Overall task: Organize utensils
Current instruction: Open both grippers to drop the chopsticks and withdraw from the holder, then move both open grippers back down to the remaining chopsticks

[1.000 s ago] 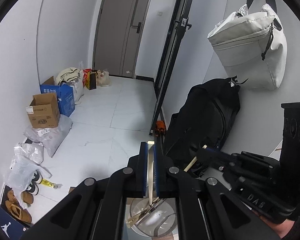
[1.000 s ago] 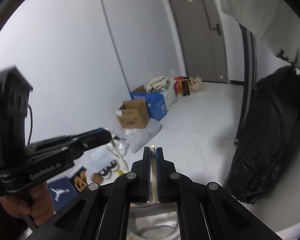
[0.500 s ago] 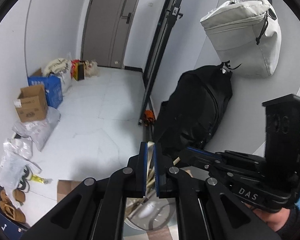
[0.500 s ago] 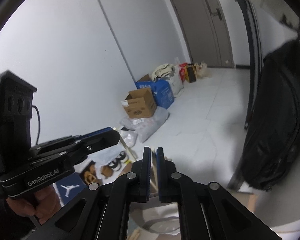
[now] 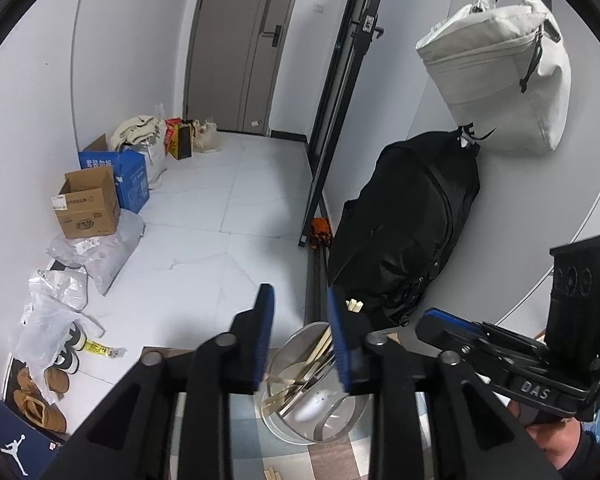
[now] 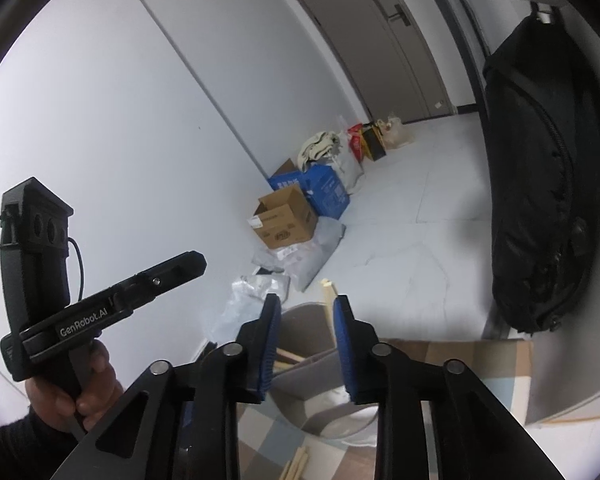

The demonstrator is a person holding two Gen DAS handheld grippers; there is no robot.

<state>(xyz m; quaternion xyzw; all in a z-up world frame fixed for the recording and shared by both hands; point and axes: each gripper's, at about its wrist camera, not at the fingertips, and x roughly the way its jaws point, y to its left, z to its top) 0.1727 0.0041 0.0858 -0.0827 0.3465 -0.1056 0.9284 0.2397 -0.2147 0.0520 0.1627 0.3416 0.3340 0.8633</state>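
A round metal holder (image 5: 286, 420) stands on the checked tablecloth and holds several wooden chopsticks (image 5: 318, 354) and metal utensils. My left gripper (image 5: 300, 296) hovers just above its rim. Its jaws are opening and nothing is pressed between the blue pads. The chopstick tips (image 5: 353, 305) stick out past the right finger. My right gripper (image 6: 307, 301) hangs over the same holder (image 6: 304, 330), jaws opening. One chopstick (image 6: 327, 288) stands between the fingers close to the right pad, not clamped. Each gripper appears in the other's view: the right gripper (image 5: 434, 316) and the left gripper (image 6: 194, 261).
Loose chopsticks (image 6: 296, 465) lie on the cloth in front of the holder. A black backpack (image 5: 412, 224) leans on the wall behind the table and a pale bag (image 5: 500, 80) hangs above it. Cardboard boxes (image 5: 88, 208), plastic bags and shoes line the floor at the left.
Both grippers were shut on chopsticks and now stand open, with the sticks down in the holder. The right gripper has sunk and rolled toward the holder.
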